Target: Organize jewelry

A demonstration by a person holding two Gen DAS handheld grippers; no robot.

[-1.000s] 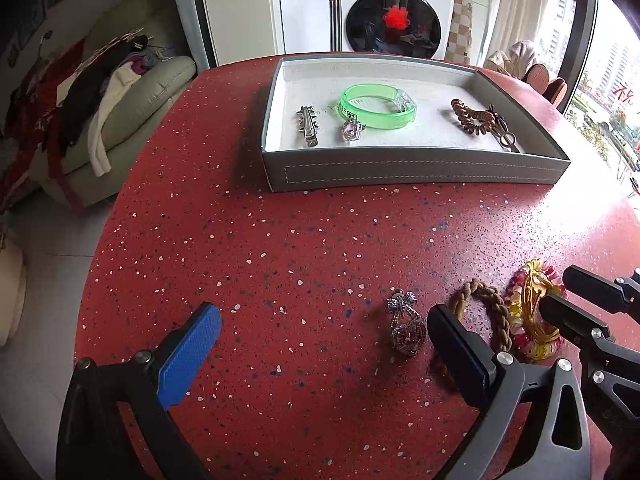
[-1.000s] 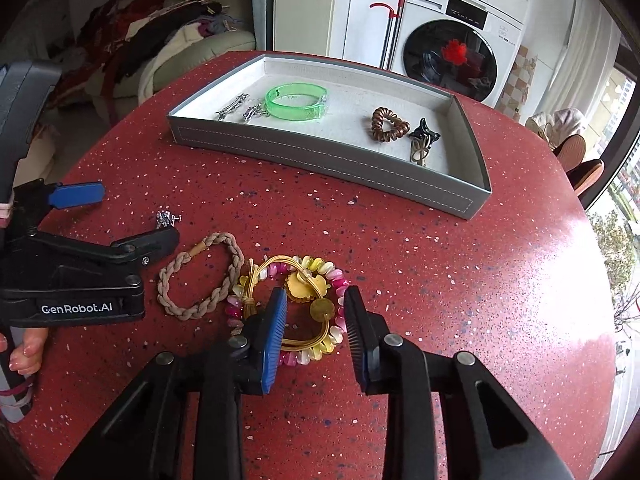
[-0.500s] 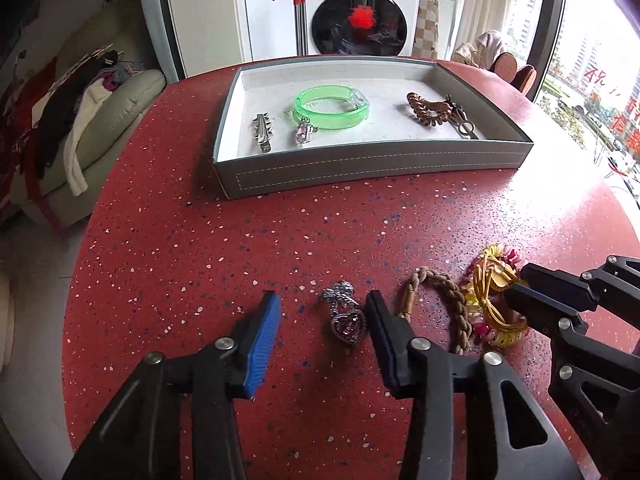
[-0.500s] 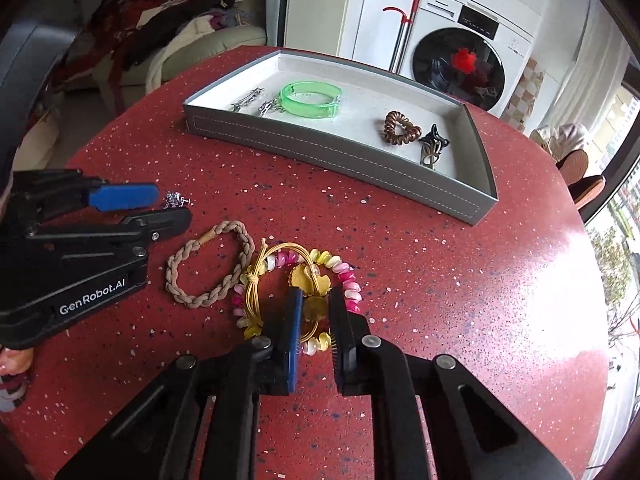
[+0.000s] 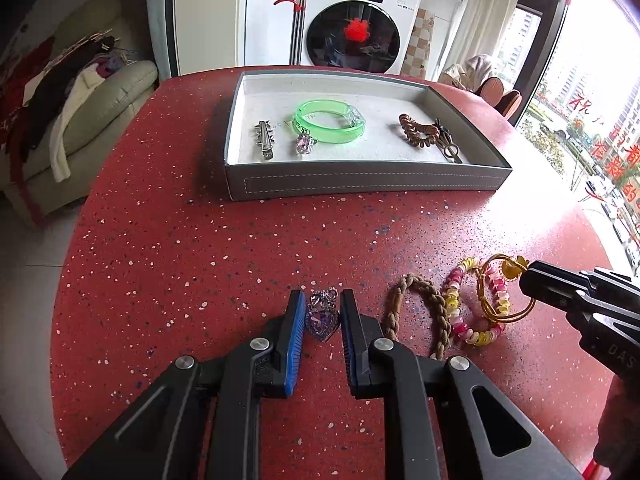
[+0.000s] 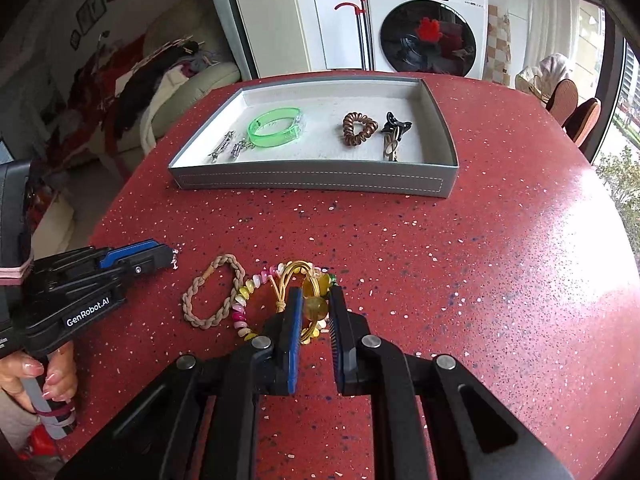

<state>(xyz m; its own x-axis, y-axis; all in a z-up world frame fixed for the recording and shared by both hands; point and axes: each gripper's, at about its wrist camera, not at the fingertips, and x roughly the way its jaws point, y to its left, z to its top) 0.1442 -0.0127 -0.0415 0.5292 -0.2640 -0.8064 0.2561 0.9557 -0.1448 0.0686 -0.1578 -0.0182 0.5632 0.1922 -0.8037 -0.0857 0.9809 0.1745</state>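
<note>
My left gripper (image 5: 322, 314) is shut on a silver heart pendant (image 5: 322, 318) with a purple stone, low over the red table. My right gripper (image 6: 314, 308) is shut on a gold wire hair tie (image 6: 311, 294) with yellow beads, lifted a little off the table; the tie also shows in the left wrist view (image 5: 500, 292). A pink and yellow bead bracelet (image 5: 466, 308) and a braided tan bracelet (image 5: 420, 308) lie beside them. The grey tray (image 5: 360, 184) at the back holds a green bangle (image 5: 330, 122), silver clips and a brown coil tie (image 5: 418, 130).
The red speckled round table (image 5: 200, 260) ends close on the left and right. A sofa with clothes (image 5: 60, 120) stands to the left, a washing machine (image 5: 354, 32) behind the tray, chairs (image 6: 568, 104) at the back right.
My left gripper closed around the heart pendant. My right gripper stayed closed on the gold hair tie and raised it slightly off the bead bracelet.
</note>
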